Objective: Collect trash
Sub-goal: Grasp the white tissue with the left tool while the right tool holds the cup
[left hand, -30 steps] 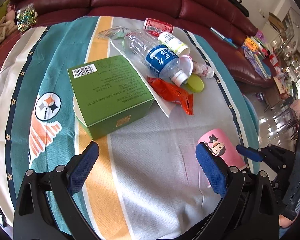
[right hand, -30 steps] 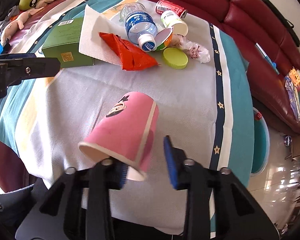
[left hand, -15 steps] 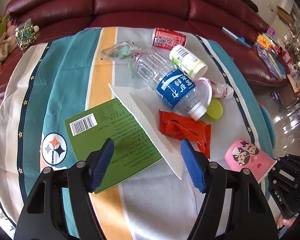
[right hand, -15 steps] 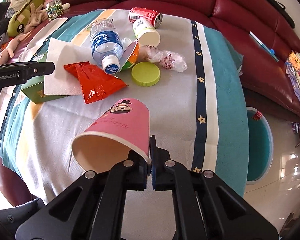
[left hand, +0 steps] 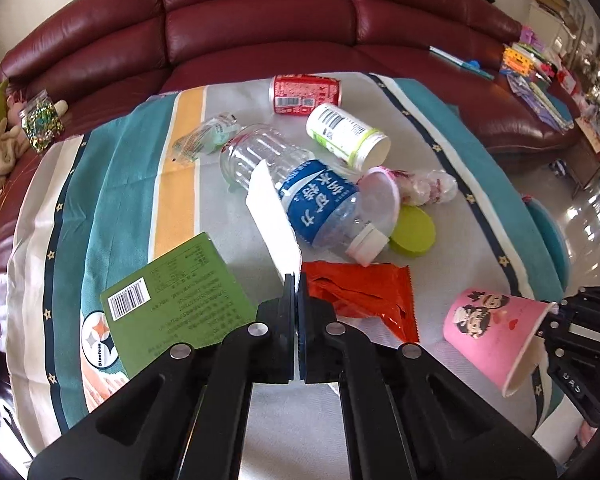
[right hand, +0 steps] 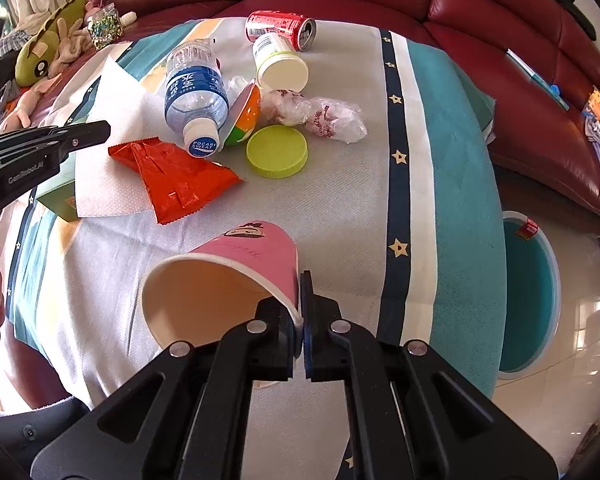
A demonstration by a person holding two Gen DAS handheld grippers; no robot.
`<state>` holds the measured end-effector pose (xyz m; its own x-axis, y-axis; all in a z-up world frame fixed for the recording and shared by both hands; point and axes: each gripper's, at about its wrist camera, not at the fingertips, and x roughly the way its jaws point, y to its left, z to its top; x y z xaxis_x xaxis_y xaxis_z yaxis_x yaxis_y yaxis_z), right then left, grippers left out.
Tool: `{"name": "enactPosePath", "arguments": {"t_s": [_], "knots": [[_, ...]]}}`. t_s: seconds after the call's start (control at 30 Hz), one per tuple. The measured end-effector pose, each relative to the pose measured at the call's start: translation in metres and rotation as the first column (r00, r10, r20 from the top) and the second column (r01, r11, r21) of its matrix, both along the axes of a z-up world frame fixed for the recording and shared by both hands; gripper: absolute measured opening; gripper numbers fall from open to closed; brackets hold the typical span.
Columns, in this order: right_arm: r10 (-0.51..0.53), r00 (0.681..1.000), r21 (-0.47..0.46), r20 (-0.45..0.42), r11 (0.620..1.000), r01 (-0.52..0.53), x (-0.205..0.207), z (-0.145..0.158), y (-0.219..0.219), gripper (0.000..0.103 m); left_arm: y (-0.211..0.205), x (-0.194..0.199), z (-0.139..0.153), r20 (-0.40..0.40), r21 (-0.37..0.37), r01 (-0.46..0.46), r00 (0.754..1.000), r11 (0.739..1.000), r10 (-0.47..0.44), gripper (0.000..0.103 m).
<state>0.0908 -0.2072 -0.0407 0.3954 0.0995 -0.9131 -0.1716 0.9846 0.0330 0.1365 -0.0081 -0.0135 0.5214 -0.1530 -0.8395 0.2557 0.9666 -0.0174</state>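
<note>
Since the earlier frames, the left gripper has just been closing, and its fingers now pinch the near edge of the white napkin, which stands up as a thin sheet between them. Earlier that napkin lay flat under the bottle and wrapper.

Left of these fingers lies the green box, its near corner hidden behind the gripper body. Straight ahead, past the napkin, is the bottle on its side, with a red can and a white tub beyond it. Just right of the fingertips is the red wrapper, then the green lid. A crumpled clear bag sits beyond the lid; its contents are hard to make out.

Further right, the right gripper is closed on the rim of the pink cup, one finger inside the mouth and one outside. The cup is tilted, mouth toward the camera, lifted off the table. Its rim is caught right at the fingertips, and the lower rim is cut off by the gripper body. Right of the table, a teal bin stands on the floor, partly hidden by the cloth's edge.
</note>
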Motion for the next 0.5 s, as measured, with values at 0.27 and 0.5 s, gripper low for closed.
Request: {"name": "enactPosePath", "arguments": {"t_s": [0.27, 0.5], "knots": [[-0.020, 1.000, 0.017, 0.020, 1.000, 0.020, -0.009, 0.007, -0.018, 0.003, -0.022, -0.043, 0.022, -0.059, -0.163, 0.163, 0.983, 0.973, -0.174, 0.001], [-0.054, 0.998, 0.017, 0.009, 0.998, 0.054, -0.028, 0.003, -0.039, 0.003, -0.038, -0.076, -0.022, -0.183, -0.186, 0.203, 0.954, 0.961, -0.237, 0.002]]}}
